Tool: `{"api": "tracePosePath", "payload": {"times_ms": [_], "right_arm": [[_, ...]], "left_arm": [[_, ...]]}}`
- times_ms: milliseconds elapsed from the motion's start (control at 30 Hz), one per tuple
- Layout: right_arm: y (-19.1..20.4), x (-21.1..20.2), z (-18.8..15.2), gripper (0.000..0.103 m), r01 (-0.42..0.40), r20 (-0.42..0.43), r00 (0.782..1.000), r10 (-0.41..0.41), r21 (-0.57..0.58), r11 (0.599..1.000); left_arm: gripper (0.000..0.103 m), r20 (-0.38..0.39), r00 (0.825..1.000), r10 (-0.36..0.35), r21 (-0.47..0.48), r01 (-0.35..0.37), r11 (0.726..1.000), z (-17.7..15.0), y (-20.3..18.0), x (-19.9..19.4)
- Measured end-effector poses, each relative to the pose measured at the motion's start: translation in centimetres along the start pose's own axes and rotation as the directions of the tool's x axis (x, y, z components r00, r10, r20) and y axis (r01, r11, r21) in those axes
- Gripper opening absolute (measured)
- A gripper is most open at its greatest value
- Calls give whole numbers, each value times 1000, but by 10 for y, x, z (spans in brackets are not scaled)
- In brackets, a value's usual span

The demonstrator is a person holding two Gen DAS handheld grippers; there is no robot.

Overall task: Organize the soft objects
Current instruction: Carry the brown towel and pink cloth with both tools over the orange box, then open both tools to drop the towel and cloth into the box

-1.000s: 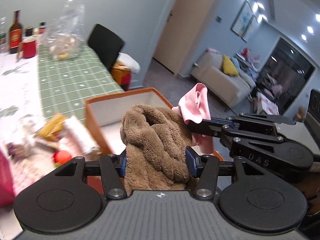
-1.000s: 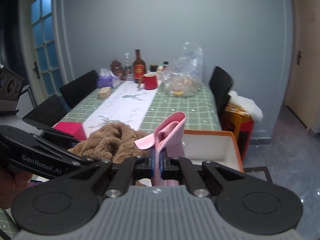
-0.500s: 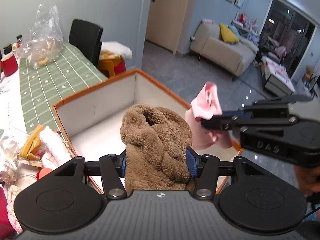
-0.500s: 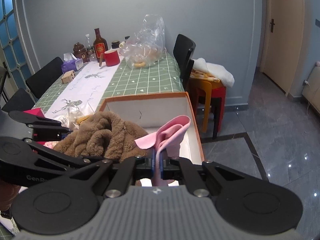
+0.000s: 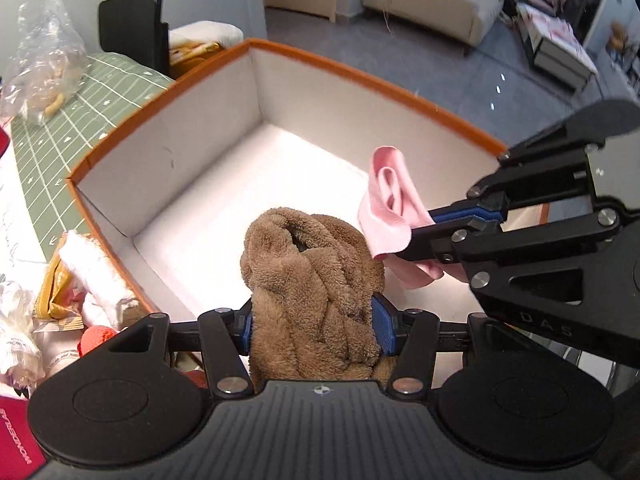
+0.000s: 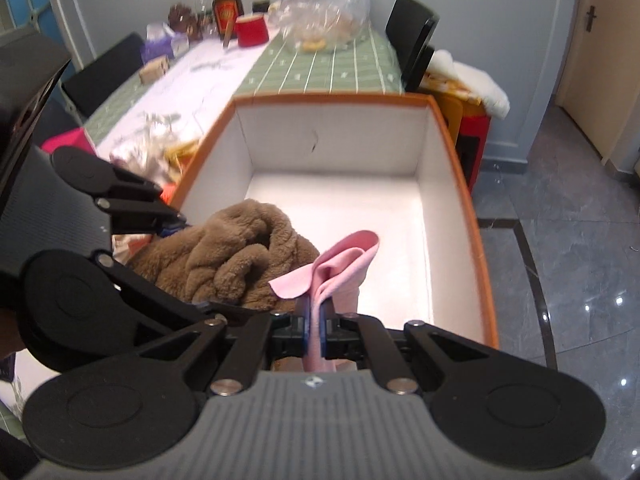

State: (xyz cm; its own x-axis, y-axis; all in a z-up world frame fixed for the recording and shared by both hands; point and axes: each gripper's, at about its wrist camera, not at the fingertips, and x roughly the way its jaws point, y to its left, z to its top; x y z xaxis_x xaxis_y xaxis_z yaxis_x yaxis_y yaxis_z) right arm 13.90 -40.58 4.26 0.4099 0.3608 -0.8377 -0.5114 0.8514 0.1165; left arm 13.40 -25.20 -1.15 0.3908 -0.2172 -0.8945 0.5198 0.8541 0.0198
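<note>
My left gripper (image 5: 312,326) is shut on a fluffy brown towel (image 5: 312,280), held over the near end of an orange-rimmed white box (image 5: 360,76). My right gripper (image 6: 316,330) is shut on a thin pink cloth (image 6: 344,264), held over the same box (image 6: 478,240), just right of the brown towel (image 6: 232,256). In the left wrist view the right gripper (image 5: 444,224) comes in from the right with the pink cloth (image 5: 390,204) beside the towel. The left gripper (image 6: 176,226) shows at the left of the right wrist view. The box floor shows bare white.
Left of the box lie a white cloth (image 5: 96,268), a yellow packet (image 5: 52,288) and red items (image 5: 96,340). The green-checked table (image 6: 320,64) holds a plastic bag (image 6: 328,4), a red cup (image 6: 251,30) and a bottle (image 6: 227,4). Black chairs (image 6: 412,36) stand beyond; grey floor lies right.
Both grippers, with their cloths, have moved forward and down over the box. The box now fills both views and its inside floor is visible.
</note>
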Motion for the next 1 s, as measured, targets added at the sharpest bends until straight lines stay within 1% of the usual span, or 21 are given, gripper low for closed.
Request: {"api": "tracePosePath", "payload": {"times_ms": [67,133,300,367,433,467,533,600,633,667,700,733,867,933,1000], "right_arm": [[0,6,-2,1,2,-28,1000,-3,-10,1000],[-1,14,-5,1,10,-66,998,-11,-23,1000],[-7,24,-8,2,3,-115,993,-5,-18,1000],[-8,26,-9,2,-1,-123,992,-1,-17,1000],[-6,28,-8,2,-2,-134,991,-1,-22,1000],[-5,28,-8,3,5,-139,990,-8,-27,1000],[-3,30,-8,9,37,-143,989,-43,-46,998],[-3,29,-7,11,54,-135,989,-60,-49,997],[-4,27,-6,16,56,-126,990,-61,-44,997],[-5,24,-6,21,64,-113,991,-68,-39,997],[-5,20,-6,28,78,-98,992,-81,-38,996],[-6,16,-4,33,89,-84,992,-92,-37,995],[-1,-1,1,34,126,-18,992,-127,-41,991],[5,-13,5,34,125,29,992,-124,-49,991],[16,-24,11,34,107,76,992,-102,-65,992]], "left_arm": [[62,-18,1000,7,26,-7,1000,-2,-4,5],[63,-28,999,38,64,-36,997,-3,-8,6],[65,-46,998,36,99,-31,995,-6,-9,5],[70,-53,997,52,117,-46,992,-5,-10,7],[73,-58,996,66,131,-58,990,-6,-12,9],[75,-59,996,72,135,-63,989,-6,-14,8],[75,-59,996,73,130,-65,989,-6,-13,5],[76,-43,997,72,127,-66,990,-6,-13,-4],[76,-27,997,77,129,-73,989,-6,-13,-11],[79,-8,996,86,134,-84,987,0,-8,-15],[82,10,995,94,134,-95,986,1,-6,-23],[86,28,995,96,128,-99,987,2,-3,-31],[89,125,989,83,51,-90,995,2,17,-72],[90,165,983,79,15,-83,996,-5,29,-92],[90,180,980,81,-5,-82,997,-19,41,-104]]}}
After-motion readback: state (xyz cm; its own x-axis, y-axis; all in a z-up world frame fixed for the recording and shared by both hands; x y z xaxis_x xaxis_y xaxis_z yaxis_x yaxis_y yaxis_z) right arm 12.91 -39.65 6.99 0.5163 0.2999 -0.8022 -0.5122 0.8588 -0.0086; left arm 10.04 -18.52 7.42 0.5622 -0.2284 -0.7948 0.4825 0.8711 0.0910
